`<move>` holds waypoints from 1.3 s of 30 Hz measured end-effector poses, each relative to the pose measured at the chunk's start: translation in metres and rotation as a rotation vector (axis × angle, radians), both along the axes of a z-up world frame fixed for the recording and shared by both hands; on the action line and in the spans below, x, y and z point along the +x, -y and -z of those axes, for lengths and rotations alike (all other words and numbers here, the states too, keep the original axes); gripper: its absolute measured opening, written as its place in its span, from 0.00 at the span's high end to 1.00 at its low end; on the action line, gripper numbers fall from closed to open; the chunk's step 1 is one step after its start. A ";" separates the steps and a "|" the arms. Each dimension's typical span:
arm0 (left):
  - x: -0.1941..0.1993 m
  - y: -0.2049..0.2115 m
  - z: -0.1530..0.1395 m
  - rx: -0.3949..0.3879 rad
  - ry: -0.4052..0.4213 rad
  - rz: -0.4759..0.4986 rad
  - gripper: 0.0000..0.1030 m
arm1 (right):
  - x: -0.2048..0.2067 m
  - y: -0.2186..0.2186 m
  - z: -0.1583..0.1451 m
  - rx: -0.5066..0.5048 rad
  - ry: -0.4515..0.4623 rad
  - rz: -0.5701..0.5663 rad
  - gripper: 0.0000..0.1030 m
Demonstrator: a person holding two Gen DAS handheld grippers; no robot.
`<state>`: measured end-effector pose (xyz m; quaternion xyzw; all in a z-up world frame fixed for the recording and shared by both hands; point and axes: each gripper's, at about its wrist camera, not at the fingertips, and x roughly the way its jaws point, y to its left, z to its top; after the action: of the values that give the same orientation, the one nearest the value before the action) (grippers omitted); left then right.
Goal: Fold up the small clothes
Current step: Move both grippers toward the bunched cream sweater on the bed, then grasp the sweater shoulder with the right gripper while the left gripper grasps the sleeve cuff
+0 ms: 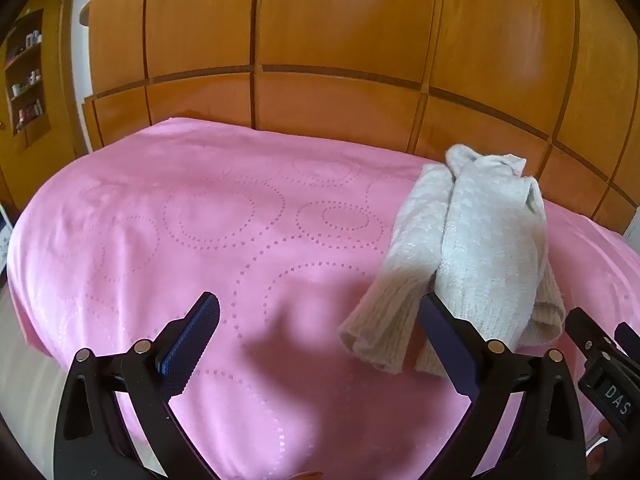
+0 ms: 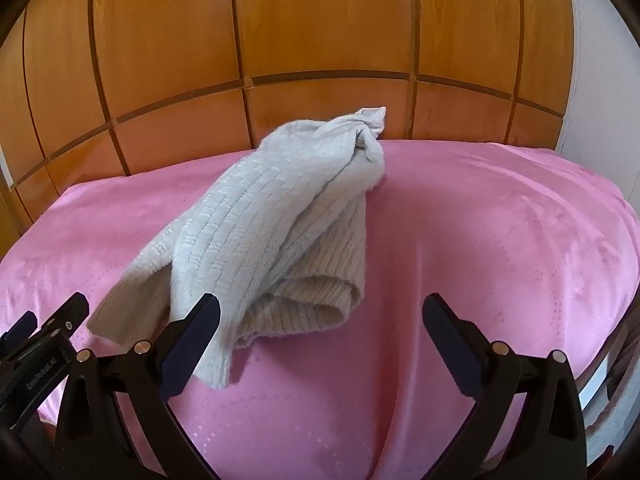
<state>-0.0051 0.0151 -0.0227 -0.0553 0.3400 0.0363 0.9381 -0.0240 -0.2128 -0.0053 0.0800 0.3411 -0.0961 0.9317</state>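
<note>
A cream knitted garment (image 1: pixel 472 248) lies bunched in a long heap on the pink blanket (image 1: pixel 200 220). In the right wrist view the garment (image 2: pixel 280 216) runs from the near left to the far middle, with ribbed beige cuffs at the near end. My left gripper (image 1: pixel 320 312) is open and empty above the blanket, its right finger just in front of the garment's near end. My right gripper (image 2: pixel 320 312) is open and empty, its left finger in front of the garment's near edge. Each gripper shows at the edge of the other's view.
The pink blanket (image 2: pixel 500 240) covers a bed. A wooden panelled wardrobe (image 1: pixel 340 40) stands right behind it. A shelf with small bottles (image 1: pixel 26 76) is at the far left. A white wall (image 2: pixel 600 80) is at the right.
</note>
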 end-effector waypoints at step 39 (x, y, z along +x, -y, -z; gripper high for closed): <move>0.011 -0.005 -0.003 0.019 -0.042 -0.051 0.04 | 0.002 -0.017 0.011 0.157 -0.008 -0.255 0.39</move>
<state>0.0056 0.0197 -0.0200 -0.0543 0.3577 0.0647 0.9300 -0.0220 -0.1958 -0.0159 0.1083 0.3586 0.0498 0.9258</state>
